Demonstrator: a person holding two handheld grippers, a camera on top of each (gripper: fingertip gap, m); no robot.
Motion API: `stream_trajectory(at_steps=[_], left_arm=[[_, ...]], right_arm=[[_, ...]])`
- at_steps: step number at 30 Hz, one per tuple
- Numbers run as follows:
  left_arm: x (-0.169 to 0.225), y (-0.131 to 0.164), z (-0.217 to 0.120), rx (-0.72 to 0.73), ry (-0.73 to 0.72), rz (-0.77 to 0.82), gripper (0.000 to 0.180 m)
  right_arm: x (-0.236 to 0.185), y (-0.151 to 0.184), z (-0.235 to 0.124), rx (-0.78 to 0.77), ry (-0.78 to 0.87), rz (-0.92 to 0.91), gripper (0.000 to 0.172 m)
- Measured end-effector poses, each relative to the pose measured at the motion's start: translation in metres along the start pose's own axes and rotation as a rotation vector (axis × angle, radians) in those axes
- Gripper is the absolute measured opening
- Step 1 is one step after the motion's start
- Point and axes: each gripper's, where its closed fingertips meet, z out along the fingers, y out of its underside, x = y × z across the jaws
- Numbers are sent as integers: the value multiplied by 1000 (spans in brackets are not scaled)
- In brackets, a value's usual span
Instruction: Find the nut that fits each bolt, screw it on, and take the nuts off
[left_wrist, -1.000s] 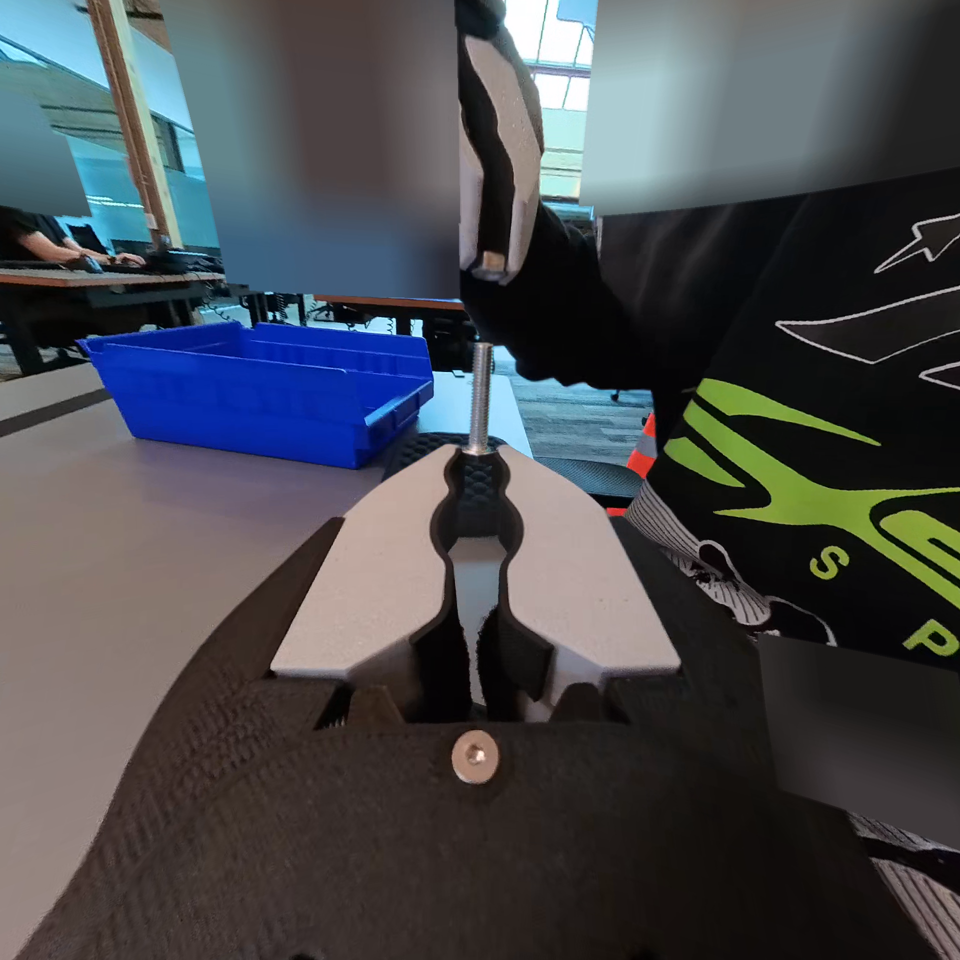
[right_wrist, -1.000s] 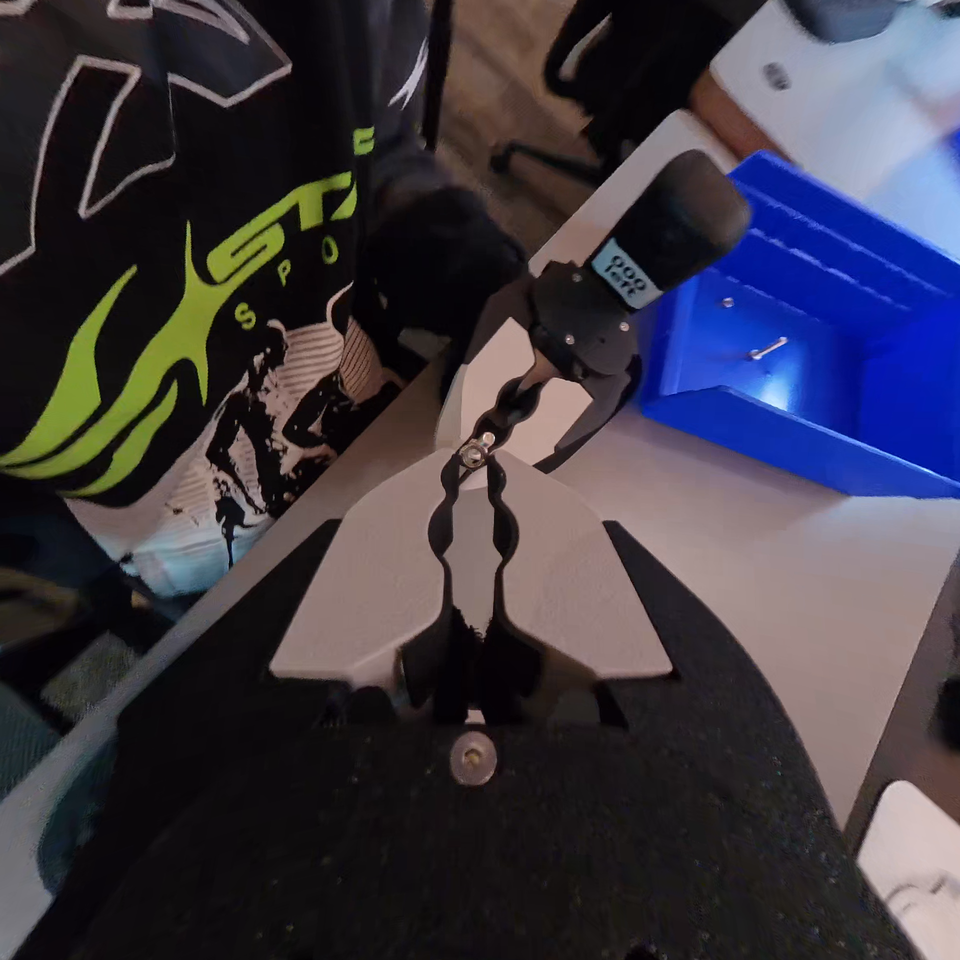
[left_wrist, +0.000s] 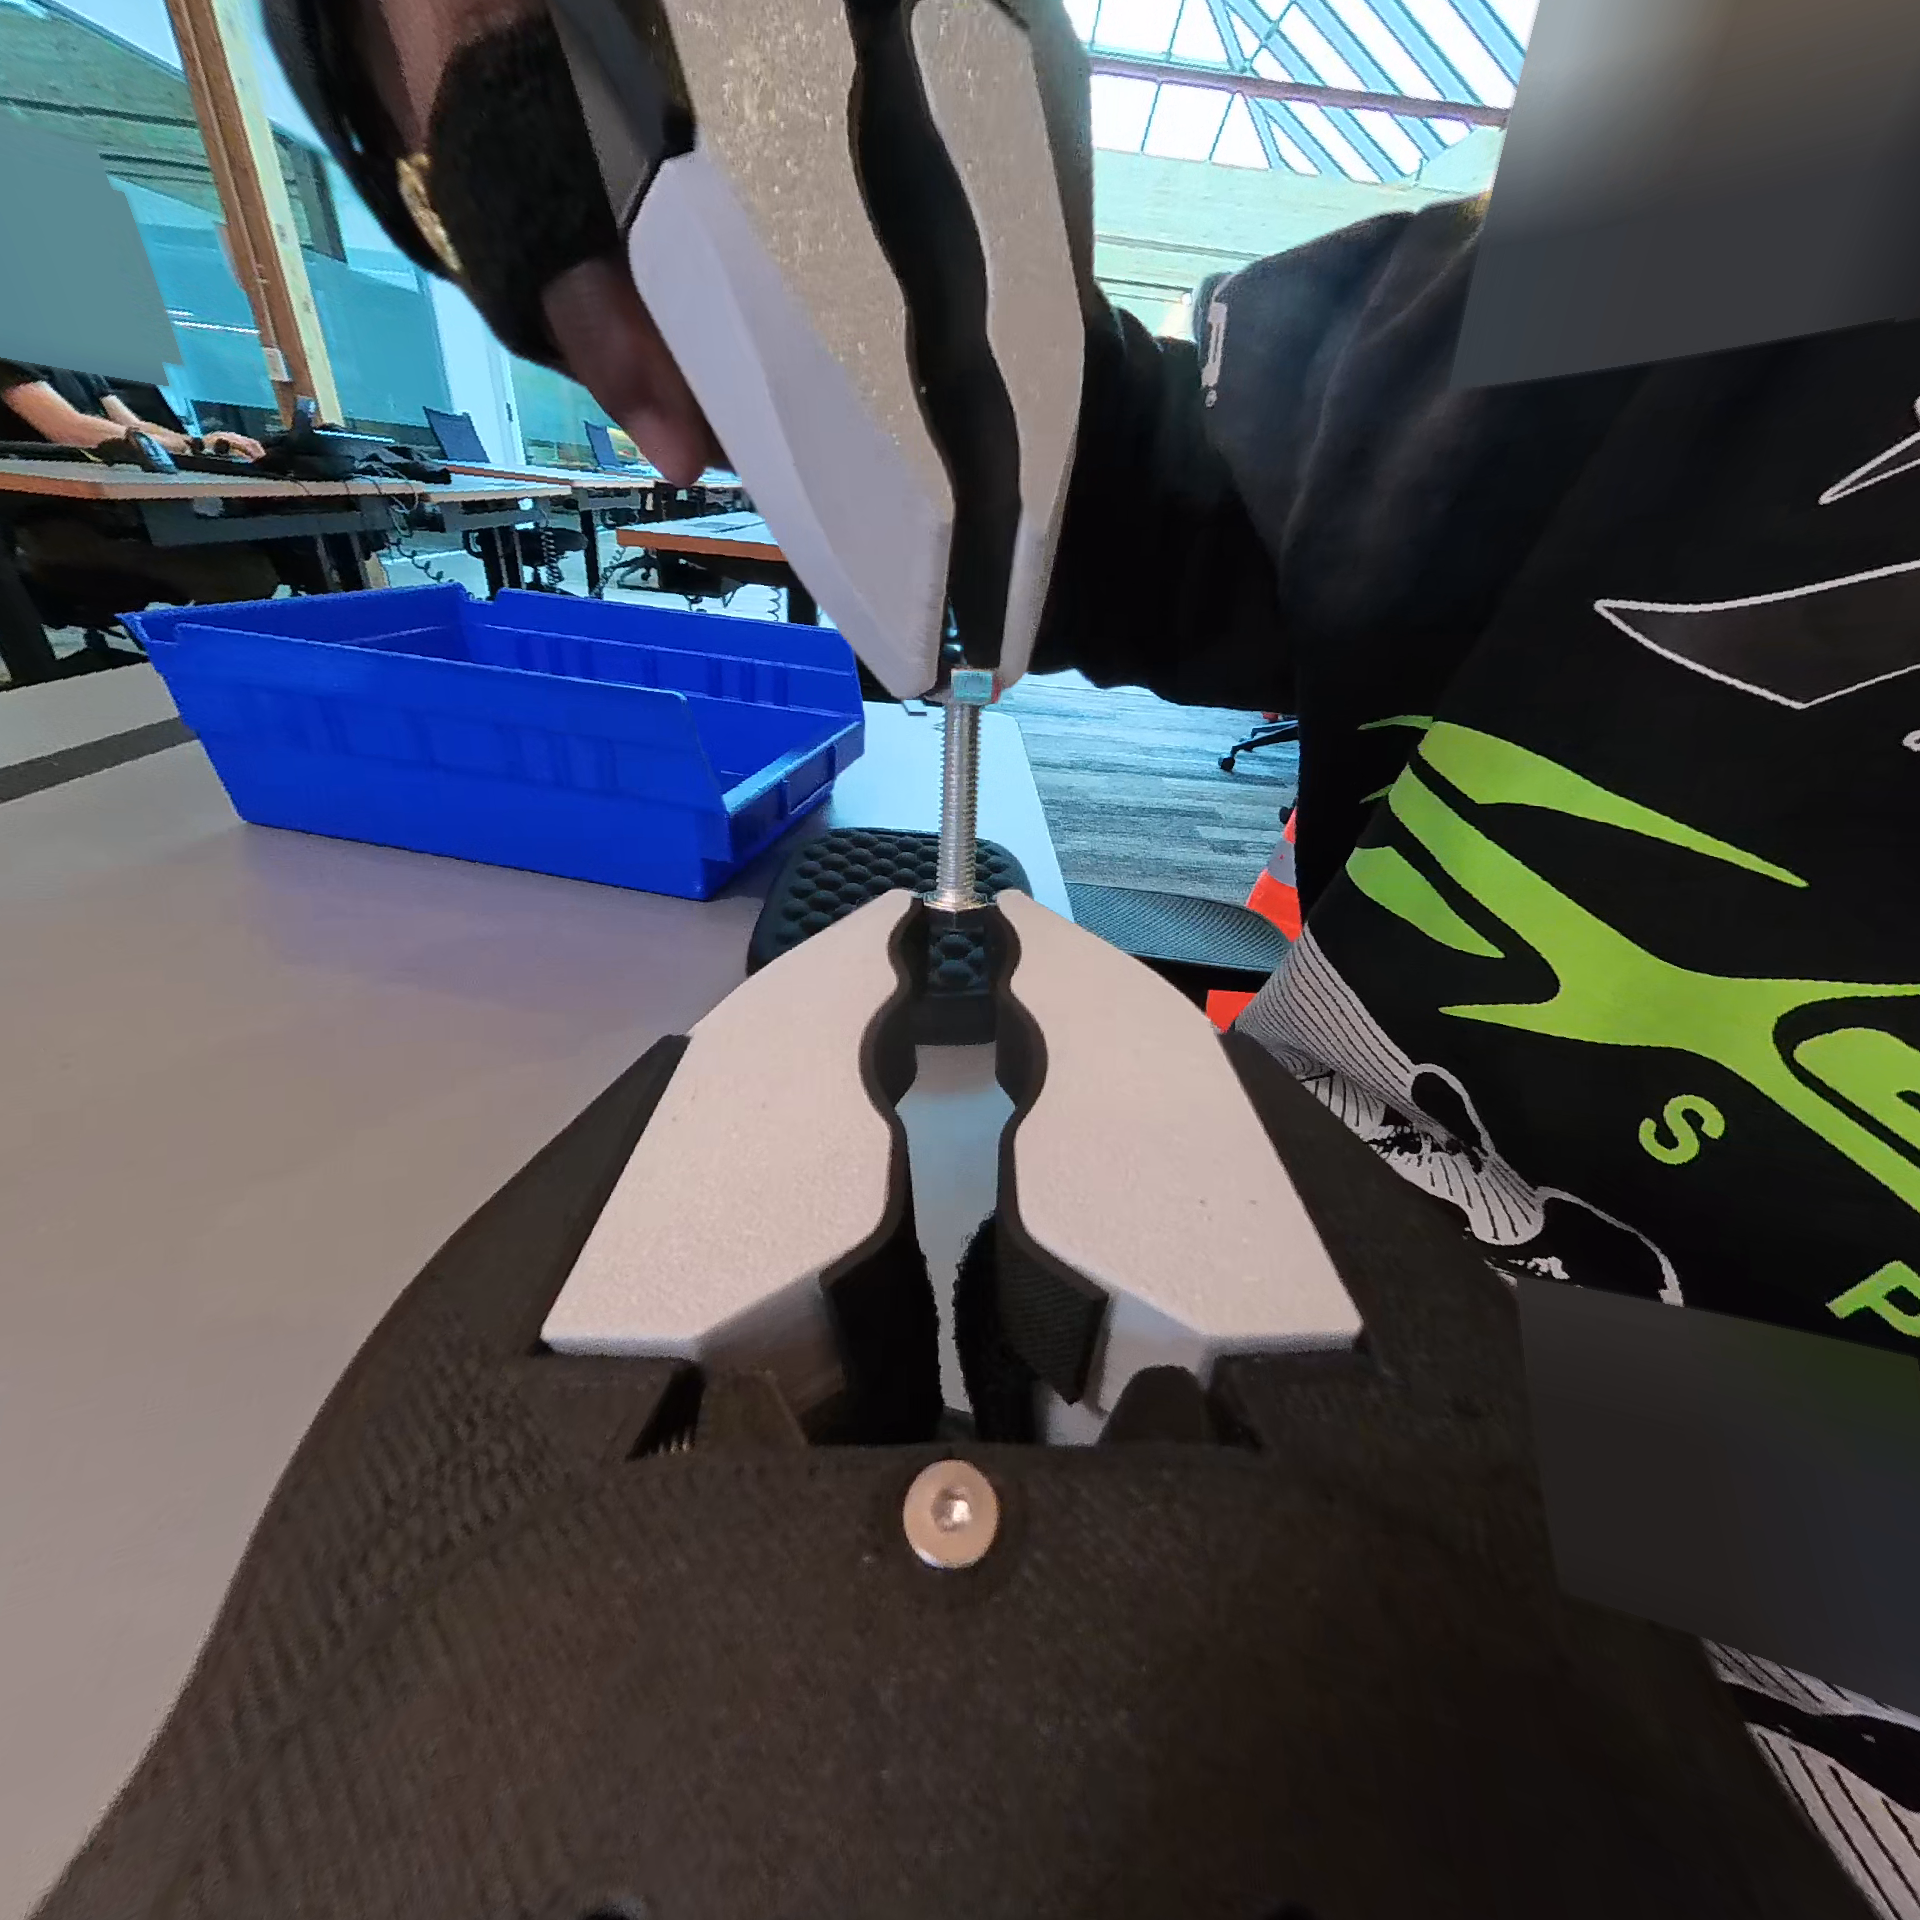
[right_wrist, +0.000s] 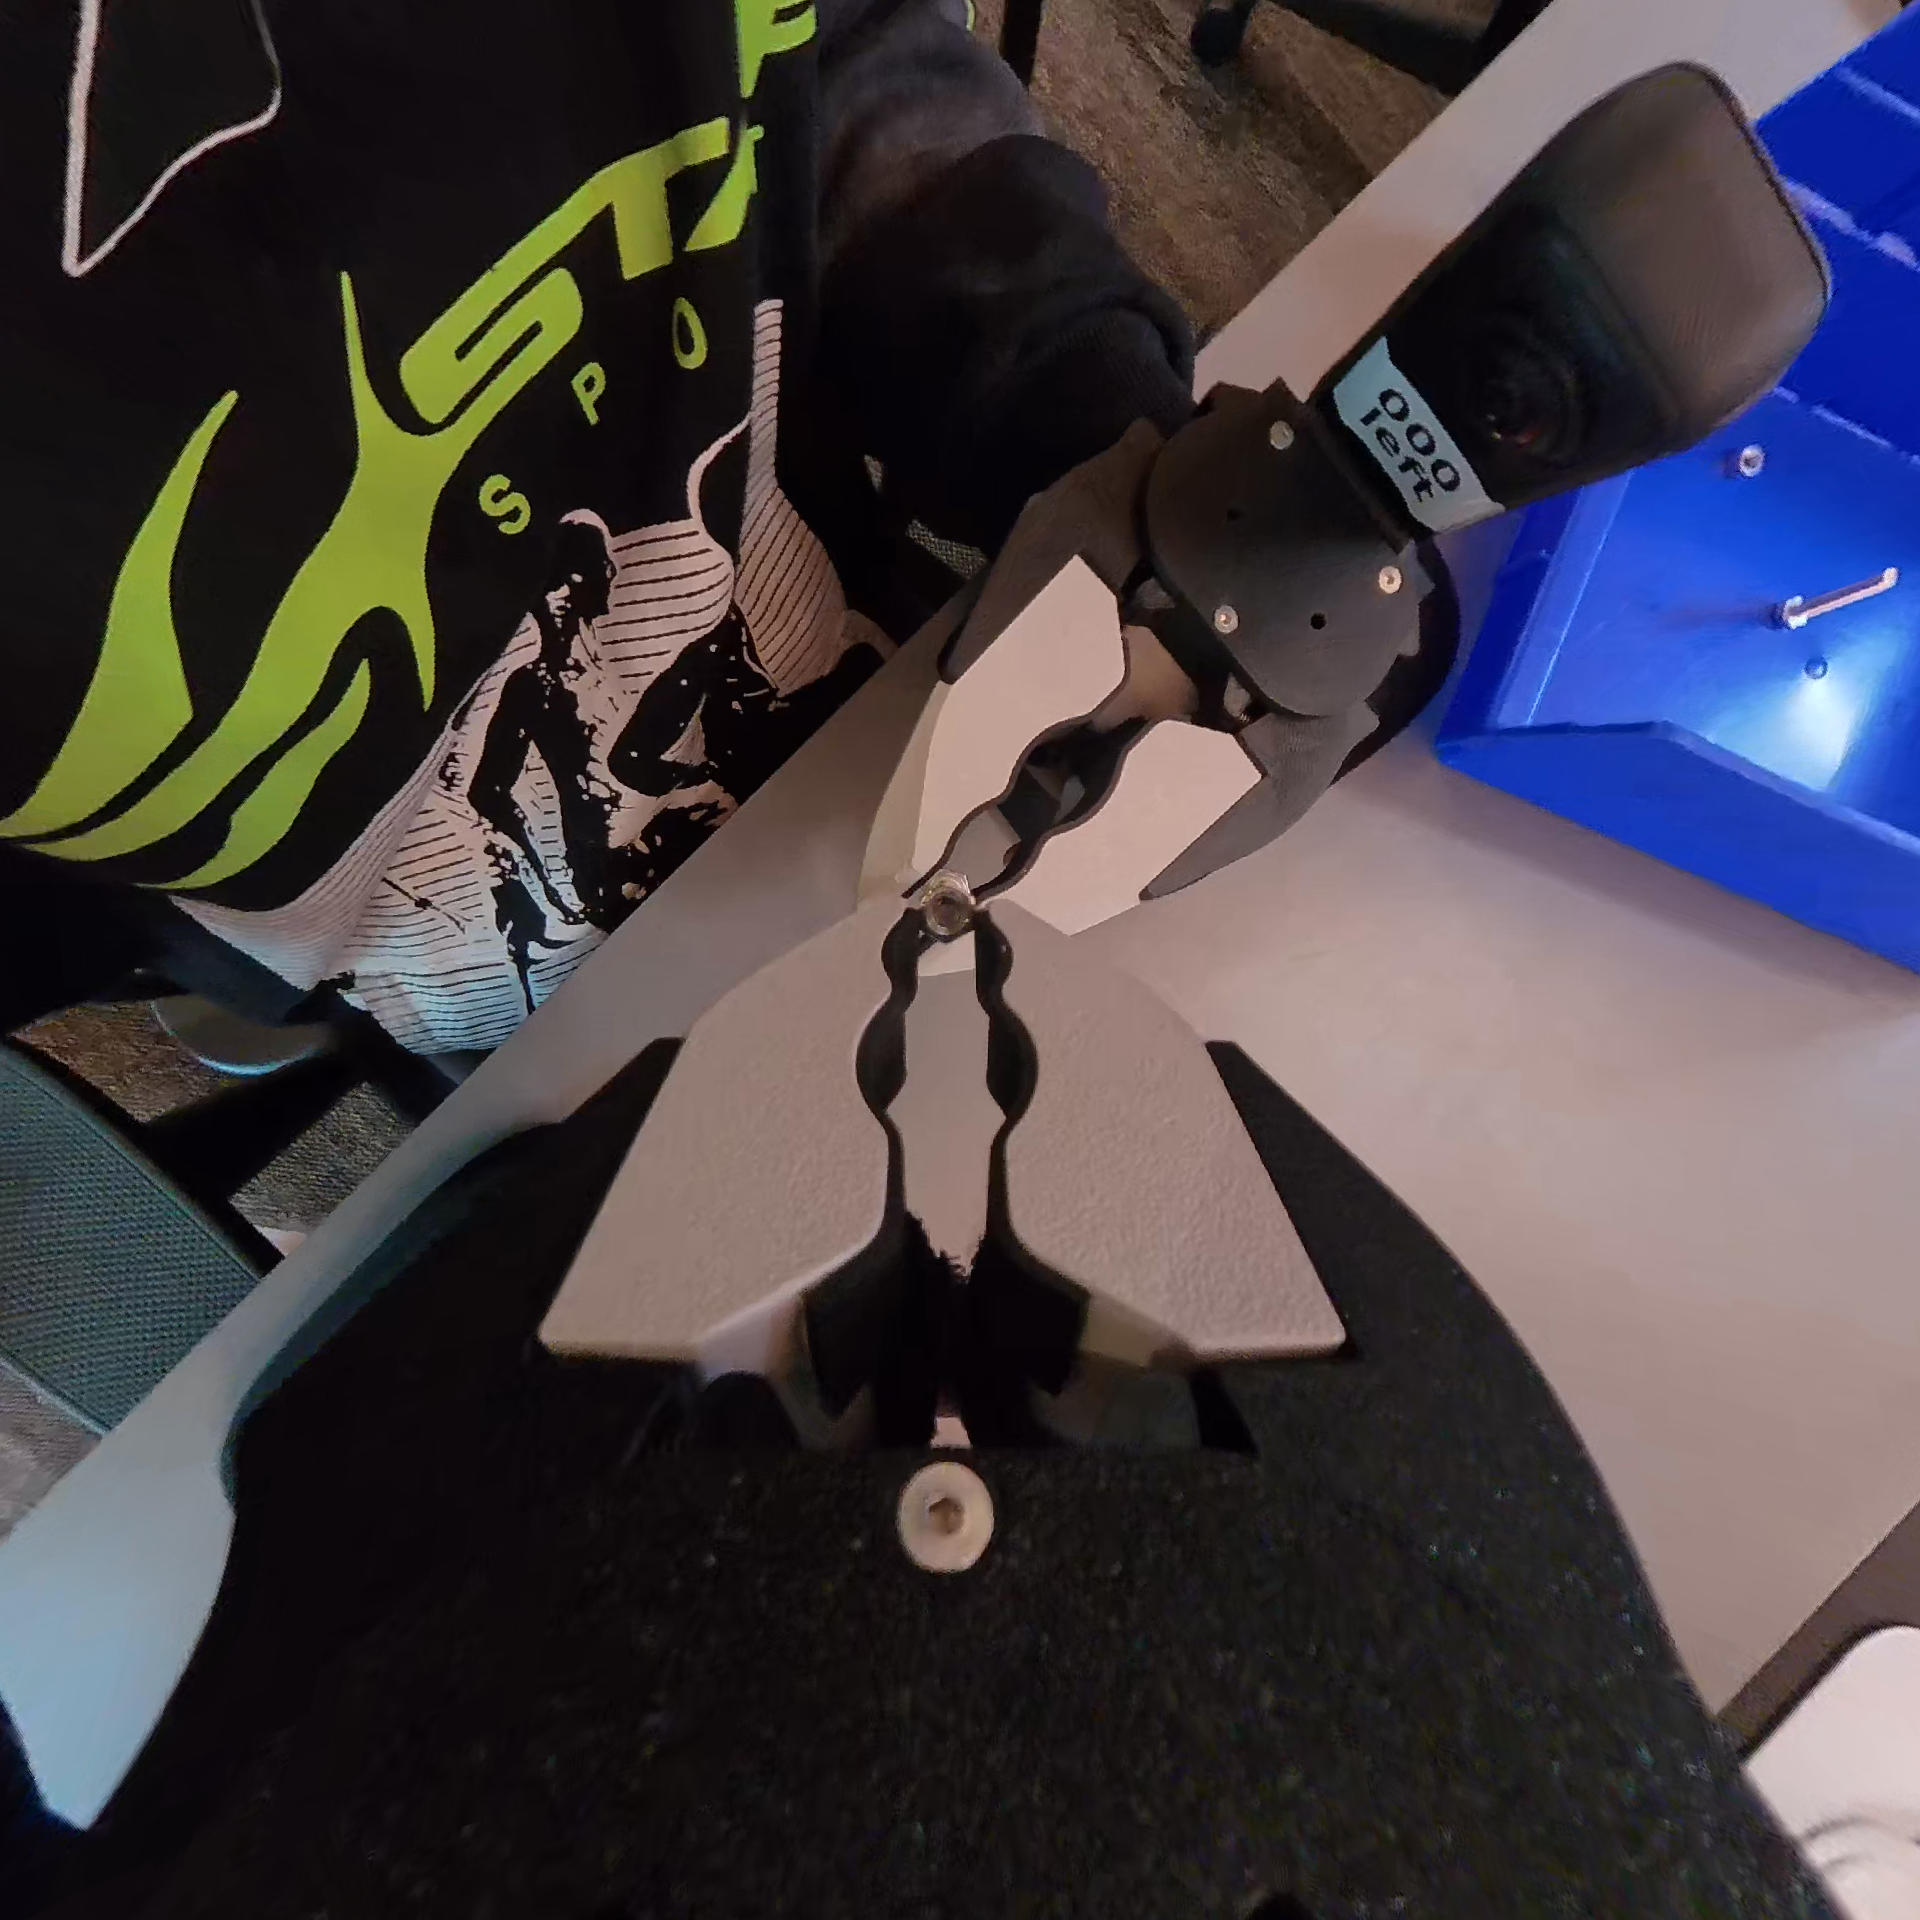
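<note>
My left gripper (left_wrist: 957, 906) is shut on the head of a silver bolt (left_wrist: 958, 800), which stands upright with its threaded shank pointing up. My right gripper (right_wrist: 943, 921) comes down from above in the left wrist view (left_wrist: 971, 681) and is shut on a small silver nut (left_wrist: 972, 686), which sits right on the tip of the bolt. In the right wrist view I look down the bolt's axis at the nut (right_wrist: 943, 916) between my fingertips, with the left gripper (right_wrist: 951, 888) just beyond it.
A blue bin (left_wrist: 499, 727) stands on the grey table (left_wrist: 260, 1039); in the right wrist view it (right_wrist: 1704, 665) holds a bolt (right_wrist: 1839, 600) and small parts. A person in a black and green shirt (left_wrist: 1610, 883) stands close at the table edge. My hands' fingertips stand some 4 cm from each other.
My right gripper has come down with the nut from well above the bolt until the nut meets the bolt's tip. The left gripper has kept its hold on the bolt.
</note>
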Motion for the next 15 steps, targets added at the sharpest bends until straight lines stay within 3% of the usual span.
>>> stream_trajectory(at_steps=[7, 15], left_arm=[[-5, 0, 0, -2, -37, -9, 10], [-6, -1, -1, 9, -38, -11, 10]], right_arm=[[5, 5, -1, -64, 35, 190, 10], [7, 4, -1, -66, 57, 215, 17]])
